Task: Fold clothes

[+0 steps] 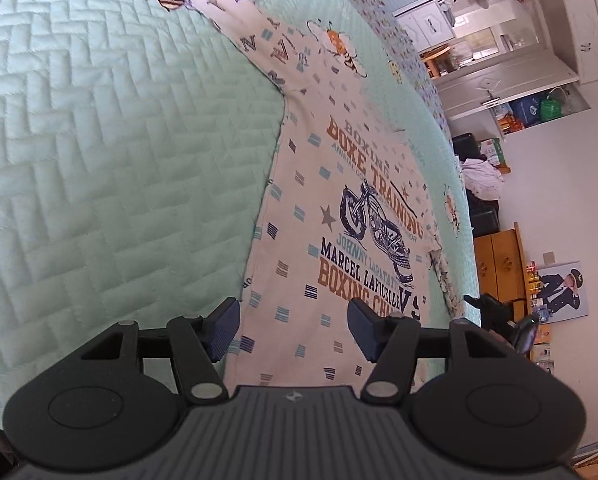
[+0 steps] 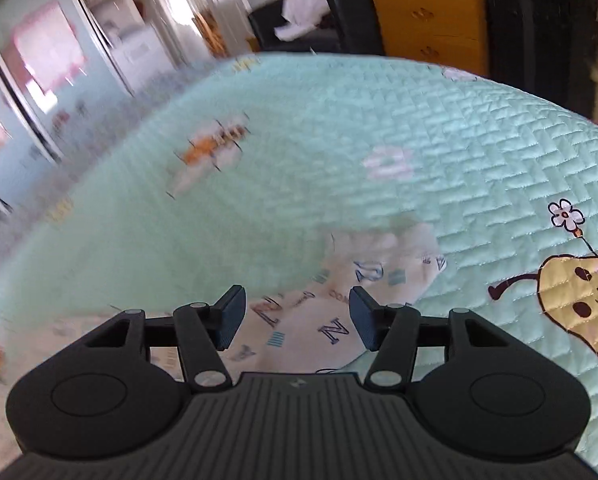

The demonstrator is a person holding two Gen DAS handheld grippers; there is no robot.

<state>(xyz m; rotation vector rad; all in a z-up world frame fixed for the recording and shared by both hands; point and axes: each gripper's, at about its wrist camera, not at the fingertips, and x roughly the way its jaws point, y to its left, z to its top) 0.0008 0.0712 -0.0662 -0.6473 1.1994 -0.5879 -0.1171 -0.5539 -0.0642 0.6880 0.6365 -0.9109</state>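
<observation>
Left gripper (image 1: 293, 326) released above printed shirt (image 1: 339, 216) | right gripper (image 2: 295, 320) released over sleeve (image 2: 379, 264) | pear picture (image 2: 579, 304) at 3 o'clock on green quilt (image 2: 379, 128)

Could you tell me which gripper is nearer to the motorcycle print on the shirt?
Left. The left gripper hangs open just above the shirt, with the motorcycle print right ahead. The right gripper is open over a sleeve, print out of its view.

Open green quilt (image 1: 99, 140) left of the flat printed shirt (image 1: 339, 208), nothing raised on the bed, wooden dresser (image 2: 423, 4) beyond its edge.
</observation>
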